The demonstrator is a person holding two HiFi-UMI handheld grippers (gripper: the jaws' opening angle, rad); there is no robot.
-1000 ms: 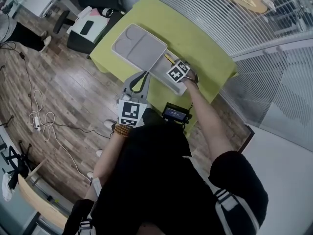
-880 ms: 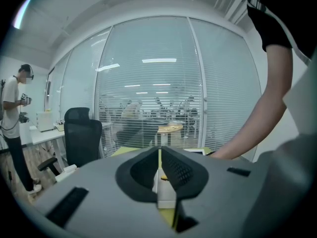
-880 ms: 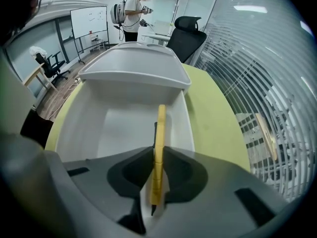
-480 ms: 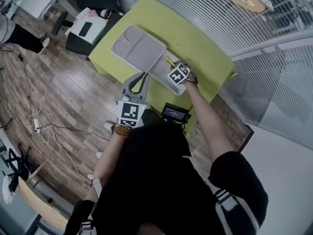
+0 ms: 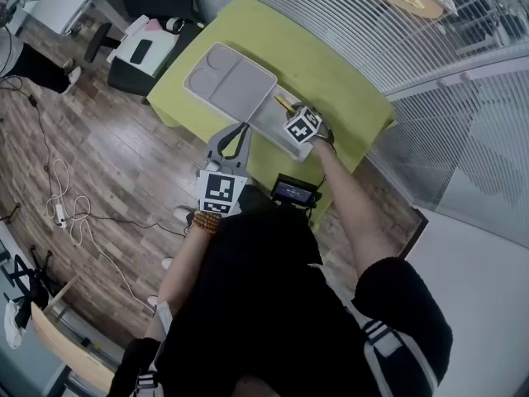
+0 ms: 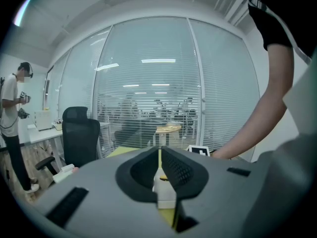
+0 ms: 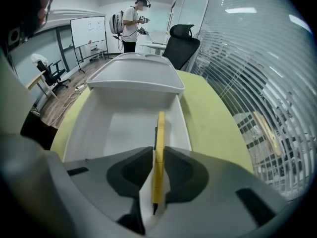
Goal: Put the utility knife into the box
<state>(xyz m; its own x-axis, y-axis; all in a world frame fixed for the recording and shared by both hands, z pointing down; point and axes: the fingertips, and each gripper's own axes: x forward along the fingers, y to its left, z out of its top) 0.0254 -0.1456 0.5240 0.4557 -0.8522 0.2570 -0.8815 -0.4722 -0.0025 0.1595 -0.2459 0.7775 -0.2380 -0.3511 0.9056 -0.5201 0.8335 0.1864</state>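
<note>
A white box (image 5: 266, 121) stands open on the green table (image 5: 331, 64), its lid (image 5: 227, 81) lying flat beyond it. My right gripper (image 5: 288, 107) hovers over the box's near end. The yellow utility knife (image 7: 159, 143) stands on edge between its pads and points into the box (image 7: 114, 128). These jaws are opening, but the pads still touch the knife. Only the knife's tip (image 5: 283, 102) shows in the head view. My left gripper (image 5: 243, 126) is shut on nothing and hangs off the table's near edge, left of the box; its closed fingers (image 6: 159, 155) point toward the glass wall.
A black device (image 5: 296, 192) sits below the table's near edge. Cables (image 5: 66, 205) lie on the wooden floor at the left. A glass wall with blinds (image 5: 397, 31) runs behind the table. A person (image 7: 131, 24) and an office chair (image 7: 181, 43) stand beyond the lid.
Both grippers stay almost where they were. The right one has edged slightly further over the box, still with the knife between its jaws.
</note>
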